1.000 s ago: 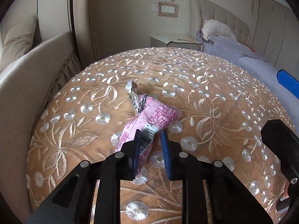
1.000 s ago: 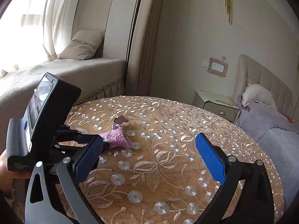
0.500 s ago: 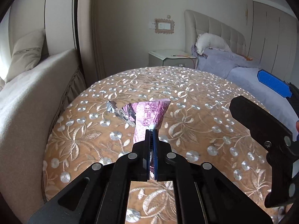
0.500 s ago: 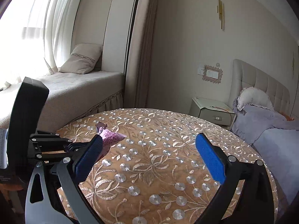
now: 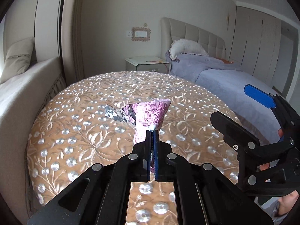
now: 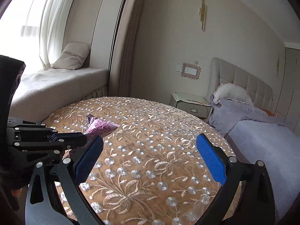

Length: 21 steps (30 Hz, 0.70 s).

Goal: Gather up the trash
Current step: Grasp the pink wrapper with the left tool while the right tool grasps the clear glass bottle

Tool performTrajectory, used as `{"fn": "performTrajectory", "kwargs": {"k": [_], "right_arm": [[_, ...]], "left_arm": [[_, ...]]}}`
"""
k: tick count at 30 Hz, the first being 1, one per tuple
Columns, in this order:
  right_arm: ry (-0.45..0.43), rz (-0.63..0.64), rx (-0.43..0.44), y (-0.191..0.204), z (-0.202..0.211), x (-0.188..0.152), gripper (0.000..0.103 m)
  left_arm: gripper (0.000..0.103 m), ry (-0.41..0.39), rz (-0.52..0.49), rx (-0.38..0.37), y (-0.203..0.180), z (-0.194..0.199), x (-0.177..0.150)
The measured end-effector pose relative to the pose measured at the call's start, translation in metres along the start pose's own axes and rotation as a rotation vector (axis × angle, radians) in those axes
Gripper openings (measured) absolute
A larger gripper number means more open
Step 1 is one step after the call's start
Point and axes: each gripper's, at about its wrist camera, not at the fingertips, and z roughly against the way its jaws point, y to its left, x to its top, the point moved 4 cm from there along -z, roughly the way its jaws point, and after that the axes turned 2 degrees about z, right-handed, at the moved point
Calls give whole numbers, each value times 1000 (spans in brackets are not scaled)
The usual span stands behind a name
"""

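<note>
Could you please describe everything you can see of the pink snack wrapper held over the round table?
The crumpled pink foil snack wrapper carries dark printed text and a barcode-like white strip near its pinched end. It is torn open at the far end, where the silvery inner lining flares out to the left. The left tool is shut on its narrow near end, so it fans outward from the blue pads. It appears lifted off the embroidered tan tablecloth; nothing else touches it.
</note>
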Motion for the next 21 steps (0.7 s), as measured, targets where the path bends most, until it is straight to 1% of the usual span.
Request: {"fn": "performTrajectory", "kwargs": {"k": [2, 4, 8, 10, 13, 16, 20, 21], "right_arm": [[2, -11, -9, -11, 12, -10, 99], [8, -18, -21, -21, 19, -23, 99], [60, -48, -47, -39, 18, -56, 99], [87, -72, -46, -44, 13, -70, 99], [133, -102, -47, -47, 5, -91, 99], [184, -97, -93, -48, -8, -111, 99], [244, -128, -128, -52, -25, -131, 99], [260, -138, -124, -54, -29, -135, 99]], "left_arm": [[2, 16, -8, -22, -17, 2, -9], [2, 20, -23, -27, -34, 4, -19], [2, 20, -34, -36, -56, 4, -35], [2, 24, -45, -32, -64, 0, -41], [2, 38, -45, -37, -70, -6, -47], [2, 51, -47, -38, -72, -14, -52], [2, 59, -61, -40, -71, -22, -54], [2, 60, -64, -41, -70, -24, -54]]}}
